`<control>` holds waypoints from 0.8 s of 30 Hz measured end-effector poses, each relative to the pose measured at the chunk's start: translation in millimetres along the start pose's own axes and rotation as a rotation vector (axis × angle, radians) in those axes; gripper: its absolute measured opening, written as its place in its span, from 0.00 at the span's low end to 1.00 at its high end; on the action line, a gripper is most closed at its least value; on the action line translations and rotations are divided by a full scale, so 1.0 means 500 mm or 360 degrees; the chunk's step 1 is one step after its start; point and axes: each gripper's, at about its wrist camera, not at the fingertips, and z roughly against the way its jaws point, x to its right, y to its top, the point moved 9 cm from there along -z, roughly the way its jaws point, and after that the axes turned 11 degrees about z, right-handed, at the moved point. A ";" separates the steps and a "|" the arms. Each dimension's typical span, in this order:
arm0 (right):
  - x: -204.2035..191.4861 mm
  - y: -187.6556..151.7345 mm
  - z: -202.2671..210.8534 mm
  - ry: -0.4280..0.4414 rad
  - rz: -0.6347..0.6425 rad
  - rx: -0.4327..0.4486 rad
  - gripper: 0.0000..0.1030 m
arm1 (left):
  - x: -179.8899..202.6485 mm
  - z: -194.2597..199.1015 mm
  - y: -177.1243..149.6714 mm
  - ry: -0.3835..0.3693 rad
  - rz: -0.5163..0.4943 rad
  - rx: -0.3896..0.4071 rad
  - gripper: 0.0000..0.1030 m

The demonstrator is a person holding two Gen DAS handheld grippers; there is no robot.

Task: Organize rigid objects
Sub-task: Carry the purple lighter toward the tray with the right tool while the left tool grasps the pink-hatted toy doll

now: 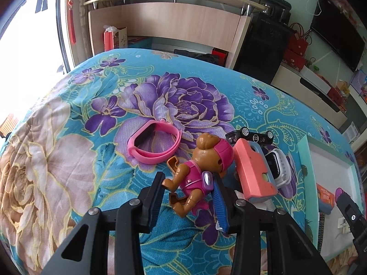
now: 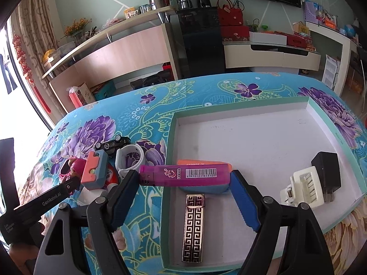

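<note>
The left gripper [image 1: 187,194], tilted down, has the brown-and-pink toy dog [image 1: 197,167] between its narrowed fingers, though contact cannot be told. The right gripper [image 2: 183,189], also pitched down, clamps a purple lighter [image 2: 183,175] crosswise over the tray [image 2: 335,123]. In the tray: patterned lighter [image 2: 193,226] at 6 o'clock, white clip [image 2: 302,191] and black charger [image 2: 326,173] at 3.

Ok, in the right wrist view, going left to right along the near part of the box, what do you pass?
Purple lighter, held across the box's left wall between the right gripper's fingers → gold patterned lighter → cream plug adapter → black charger.
</note>
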 end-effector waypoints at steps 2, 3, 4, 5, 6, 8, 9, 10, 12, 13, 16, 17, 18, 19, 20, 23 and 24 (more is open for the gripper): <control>0.008 0.008 0.003 -0.0007 -0.0002 0.0021 0.79 | 0.002 0.018 0.007 -0.0003 0.0006 0.0038 0.42; 0.013 0.013 0.004 -0.0010 0.0000 0.0036 0.79 | 0.007 0.029 0.011 -0.0013 0.0003 0.0065 0.42; 0.019 0.019 0.005 -0.0020 0.0004 0.0051 0.79 | 0.014 0.041 0.016 -0.0027 -0.0006 0.0090 0.42; 0.027 0.025 0.005 -0.0038 0.0011 0.0067 0.79 | 0.022 0.052 0.020 -0.0042 -0.0017 0.0114 0.42; 0.036 0.030 0.005 -0.0060 0.0016 0.0080 0.79 | 0.032 0.063 0.022 -0.0058 -0.0031 0.0135 0.42; 0.056 0.039 0.002 -0.0093 0.0012 0.0097 0.79 | 0.053 0.079 0.024 -0.0085 -0.0062 0.0166 0.42; 0.066 0.040 0.000 -0.0105 0.0003 0.0100 0.79 | 0.065 0.085 0.024 -0.0097 -0.0079 0.0175 0.42; 0.077 0.040 -0.002 -0.0119 -0.0006 0.0095 0.79 | 0.079 0.090 0.024 -0.0109 -0.0096 0.0183 0.42; 0.099 0.038 -0.005 -0.0152 -0.0021 0.0086 0.79 | 0.105 0.097 0.019 -0.0129 -0.0132 0.0185 0.42; 0.110 0.037 -0.006 -0.0167 -0.0029 0.0080 0.79 | 0.118 0.099 0.017 -0.0135 -0.0150 0.0182 0.42; 0.147 0.034 -0.003 -0.0210 -0.0068 0.0076 0.79 | 0.155 0.102 0.007 -0.0152 -0.0209 0.0168 0.42; 0.159 0.033 -0.002 -0.0231 -0.0080 0.0075 0.79 | 0.168 0.102 0.004 -0.0158 -0.0231 0.0158 0.42; 0.170 0.031 -0.001 -0.0251 -0.0089 0.0072 0.79 | 0.181 0.101 0.001 -0.0167 -0.0251 0.0146 0.42; 0.181 0.030 0.000 -0.0271 -0.0097 0.0072 0.79 | 0.196 0.100 -0.003 -0.0180 -0.0273 0.0133 0.42; 0.193 0.028 0.000 -0.0292 -0.0105 0.0070 0.79 | 0.212 0.099 -0.006 -0.0196 -0.0298 0.0121 0.42; 0.222 0.024 0.002 -0.0335 -0.0133 0.0065 0.79 | 0.267 0.095 -0.017 -0.0234 -0.0393 0.0098 0.42; 0.230 0.023 0.003 -0.0346 -0.0142 0.0064 0.79 | 0.286 0.092 -0.021 -0.0244 -0.0426 0.0096 0.42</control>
